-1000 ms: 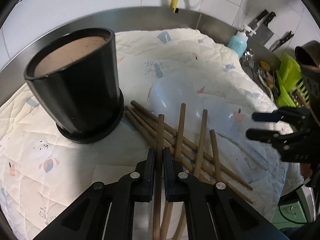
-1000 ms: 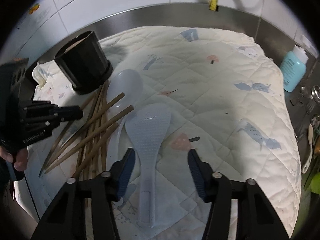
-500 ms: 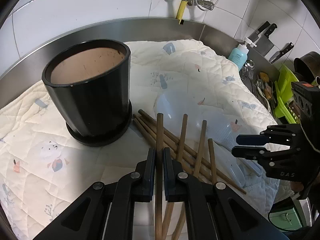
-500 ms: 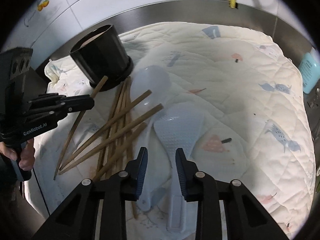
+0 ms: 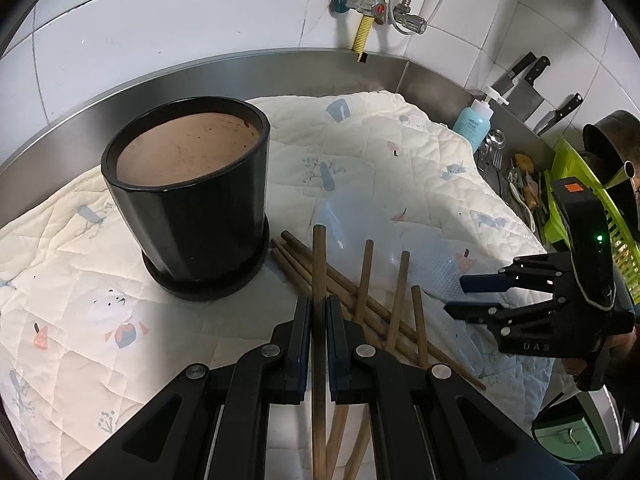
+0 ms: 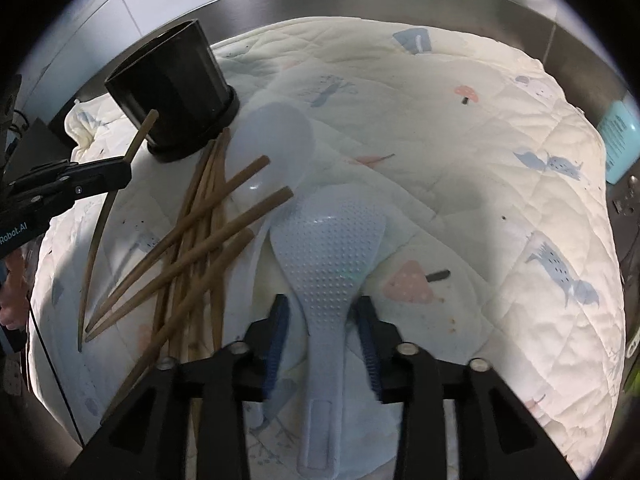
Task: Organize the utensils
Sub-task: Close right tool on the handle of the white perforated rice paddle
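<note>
Your black pot [image 5: 188, 200] stands upright at centre-left of the left wrist view, its brown inside bare; just right of its base the brown chopsticks [image 6: 192, 240] lie crossed in a loose pile, one chopstick [image 5: 319, 280] raised clear of them. In the right wrist view the dimpled pale-blue rice paddle [image 6: 324, 264] lies flat at lower centre, handle toward you; the smooth translucent scoop [image 6: 272, 148] lies above-left of it, near the pot.
</note>
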`<state>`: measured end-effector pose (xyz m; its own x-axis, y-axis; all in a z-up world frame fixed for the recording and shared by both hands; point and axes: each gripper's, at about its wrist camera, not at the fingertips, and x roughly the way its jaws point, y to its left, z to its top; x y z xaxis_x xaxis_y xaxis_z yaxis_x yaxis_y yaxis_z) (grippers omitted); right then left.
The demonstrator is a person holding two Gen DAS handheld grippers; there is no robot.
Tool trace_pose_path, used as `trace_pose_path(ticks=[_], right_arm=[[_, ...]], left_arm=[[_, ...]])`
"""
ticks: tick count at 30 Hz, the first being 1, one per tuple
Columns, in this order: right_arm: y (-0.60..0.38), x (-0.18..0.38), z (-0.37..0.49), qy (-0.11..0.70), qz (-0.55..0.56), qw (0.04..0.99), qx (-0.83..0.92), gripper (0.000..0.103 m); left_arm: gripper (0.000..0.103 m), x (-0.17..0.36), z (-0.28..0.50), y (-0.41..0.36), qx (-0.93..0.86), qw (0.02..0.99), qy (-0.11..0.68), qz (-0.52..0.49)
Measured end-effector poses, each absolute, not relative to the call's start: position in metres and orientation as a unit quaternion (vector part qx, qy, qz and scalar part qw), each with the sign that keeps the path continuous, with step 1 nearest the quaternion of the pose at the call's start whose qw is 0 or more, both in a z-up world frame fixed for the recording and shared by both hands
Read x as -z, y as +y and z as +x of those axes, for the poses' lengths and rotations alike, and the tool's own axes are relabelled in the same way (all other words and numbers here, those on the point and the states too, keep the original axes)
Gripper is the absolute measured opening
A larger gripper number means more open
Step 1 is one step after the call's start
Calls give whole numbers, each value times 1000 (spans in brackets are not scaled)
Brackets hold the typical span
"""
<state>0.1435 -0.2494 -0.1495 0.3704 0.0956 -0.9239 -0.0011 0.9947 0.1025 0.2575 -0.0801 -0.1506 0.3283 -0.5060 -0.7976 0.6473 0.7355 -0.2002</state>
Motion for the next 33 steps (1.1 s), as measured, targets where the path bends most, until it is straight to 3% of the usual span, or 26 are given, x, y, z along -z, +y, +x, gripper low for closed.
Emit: trace_pose_path(ticks=[13,21,23,24,28,33], right_arm=[[-240,153,164,560,-8,828,-16,52],[-248,152,162,550,11,835,-17,48],[-252,150,159,543,24,839,-19,30],[-253,148,156,541,29,840,-18,27],[-255,149,157,541,35,840,-21,26],[-259,140,154,535,48,843,-34,18]], left_arm=[[7,149,257,-75,354,814,456,69],[7,142,255,-72,354,819,448,64],[7,140,256,-71,354,819,447,60],[7,139,256,-70,353,820,447,58],[7,139,258,-70,352,819,450,52],[7,136,256,-71,354,820,446,56]])
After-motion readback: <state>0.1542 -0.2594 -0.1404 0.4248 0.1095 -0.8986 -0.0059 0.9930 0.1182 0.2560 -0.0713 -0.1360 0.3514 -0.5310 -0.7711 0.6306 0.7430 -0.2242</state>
